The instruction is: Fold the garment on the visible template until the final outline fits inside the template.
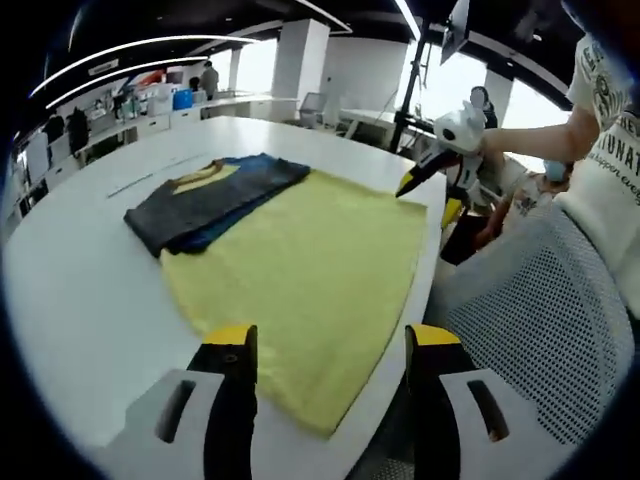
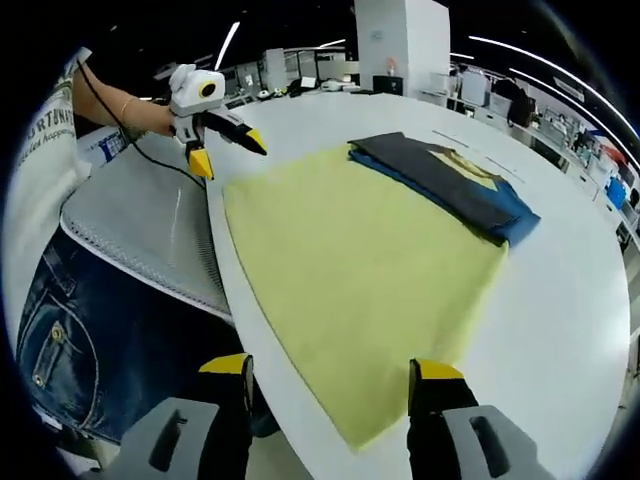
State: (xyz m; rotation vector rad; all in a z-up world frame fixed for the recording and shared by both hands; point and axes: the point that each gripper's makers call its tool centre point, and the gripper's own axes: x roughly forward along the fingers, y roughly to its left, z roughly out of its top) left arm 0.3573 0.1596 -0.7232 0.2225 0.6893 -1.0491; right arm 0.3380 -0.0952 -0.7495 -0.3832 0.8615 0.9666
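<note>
A large white table [image 1: 90, 300] with a rounded edge runs through the lower half of the left gripper view; in the right gripper view its bare top [image 2: 590, 330] lies toward three and four o'clock. A grey mesh chair back [image 1: 540, 320] stands just beside the table edge at four o'clock in the left gripper view. Long curved ceiling light strips [image 1: 120, 50] glow at eleven o'clock against a dark ceiling. A white square pillar [image 2: 400, 40] rises at twelve o'clock in the right gripper view. Bright windows [image 1: 500, 80] sit at one o'clock in the left gripper view. Desks and shelving [image 1: 150, 105] line the far side at ten o'clock, with people standing there.
</note>
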